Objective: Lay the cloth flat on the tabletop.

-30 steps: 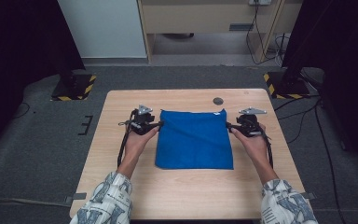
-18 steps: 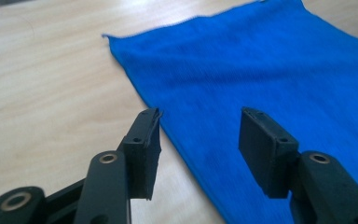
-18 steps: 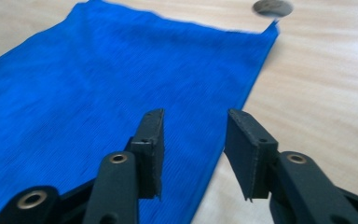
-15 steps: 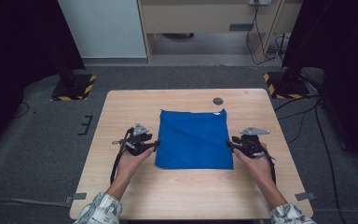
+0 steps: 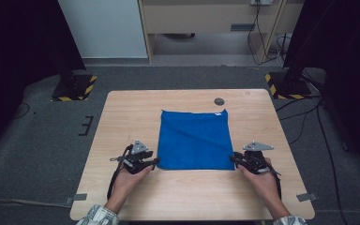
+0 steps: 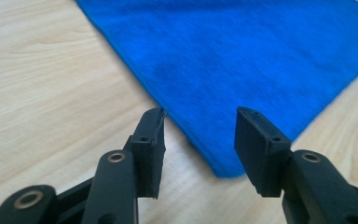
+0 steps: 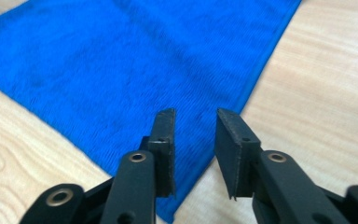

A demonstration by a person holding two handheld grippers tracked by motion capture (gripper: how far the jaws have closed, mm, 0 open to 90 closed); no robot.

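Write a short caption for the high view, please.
Two hand-held grippers approach the near corners of a blue cloth on a wooden table.

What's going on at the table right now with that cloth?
A person holds a gripper in each hand at the near corners of a blue cloth lying flat on the wooden table. The left gripper is lined up on the near-left corner, the right gripper on the near-right one. Both sets of jaws have just been closing, but a gap shows between each pair and neither has pinched the fabric yet. A small dark disc sits beyond the cloth.
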